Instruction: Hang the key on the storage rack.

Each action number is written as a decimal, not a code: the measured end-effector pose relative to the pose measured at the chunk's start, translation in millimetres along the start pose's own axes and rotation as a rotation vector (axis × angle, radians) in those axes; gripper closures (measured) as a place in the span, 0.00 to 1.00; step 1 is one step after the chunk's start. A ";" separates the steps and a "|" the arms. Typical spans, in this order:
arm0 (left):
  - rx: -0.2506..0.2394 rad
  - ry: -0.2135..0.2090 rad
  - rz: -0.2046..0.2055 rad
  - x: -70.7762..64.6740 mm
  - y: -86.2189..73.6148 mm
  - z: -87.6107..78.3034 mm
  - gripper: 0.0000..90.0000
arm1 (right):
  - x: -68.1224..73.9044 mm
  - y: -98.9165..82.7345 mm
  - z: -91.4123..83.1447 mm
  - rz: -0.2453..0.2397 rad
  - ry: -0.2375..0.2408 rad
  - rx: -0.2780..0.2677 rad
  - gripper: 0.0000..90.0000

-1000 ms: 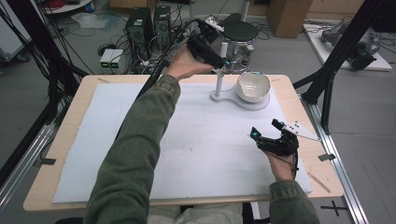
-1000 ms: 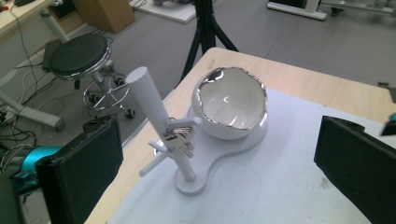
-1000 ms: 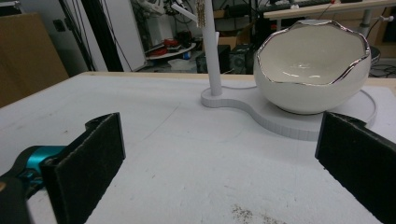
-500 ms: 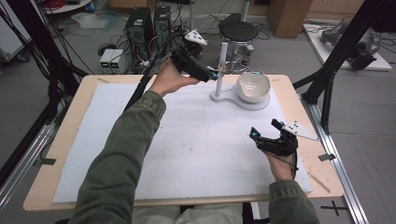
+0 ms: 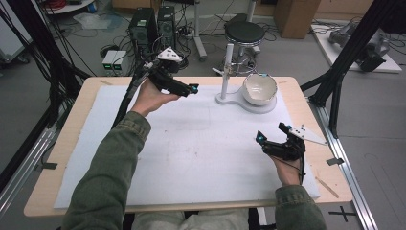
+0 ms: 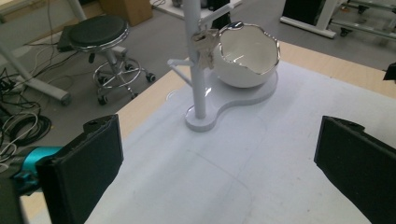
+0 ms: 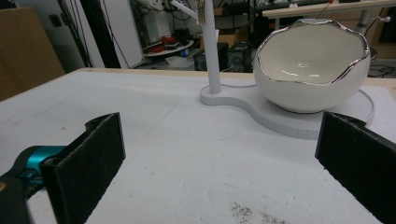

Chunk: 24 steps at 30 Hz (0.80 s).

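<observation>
1. The white eggshell-shaped bowl (image 5: 259, 89) sits on its stand base (image 6: 219, 111), ahead of both grippers.
2. Left gripper (image 5: 184, 89) hangs spread wide, empty.
3. Right gripper (image 5: 271, 137) rests released, empty.

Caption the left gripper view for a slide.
Open left gripper faces a white stand hung with keys, beside an eggshell-shaped bowl.

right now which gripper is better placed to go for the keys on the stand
Left, probably. The left gripper is raised, open and pointing at the stand, with the keys ahead of its jaws. The right gripper rests low at the near right, open, farther off.
</observation>
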<state>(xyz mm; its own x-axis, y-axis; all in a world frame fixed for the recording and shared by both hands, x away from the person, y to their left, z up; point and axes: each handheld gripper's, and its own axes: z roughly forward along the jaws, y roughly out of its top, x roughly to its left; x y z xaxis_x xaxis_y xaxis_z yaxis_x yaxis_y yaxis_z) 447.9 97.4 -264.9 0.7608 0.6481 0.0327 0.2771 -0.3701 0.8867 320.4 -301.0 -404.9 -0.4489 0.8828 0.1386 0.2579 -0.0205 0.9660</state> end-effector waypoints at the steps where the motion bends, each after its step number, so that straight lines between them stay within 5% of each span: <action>1: 0.001 0.005 -0.002 1.7 -2.6 -3.0 0.02 | -0.4 0.0 -0.1 -0.001 0.000 -0.001 0.01; 16: -0.028 0.068 -0.086 22.5 -47.8 -40.5 0.02 | -1.3 0.2 -0.9 0.008 -0.005 0.000 0.01; 24: -0.098 0.107 -0.128 30.0 -64.7 -67.6 0.02 | -1.8 0.2 -0.5 0.001 0.000 -0.005 0.01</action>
<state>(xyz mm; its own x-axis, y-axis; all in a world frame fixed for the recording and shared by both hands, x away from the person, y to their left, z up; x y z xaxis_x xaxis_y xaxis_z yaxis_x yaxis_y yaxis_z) 413.2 185.8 -290.1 0.6546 0.7550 -0.0391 0.3055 -0.2169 0.9272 320.9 -302.8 -404.8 -0.4486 0.8827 0.1398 0.2544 -0.0238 0.9668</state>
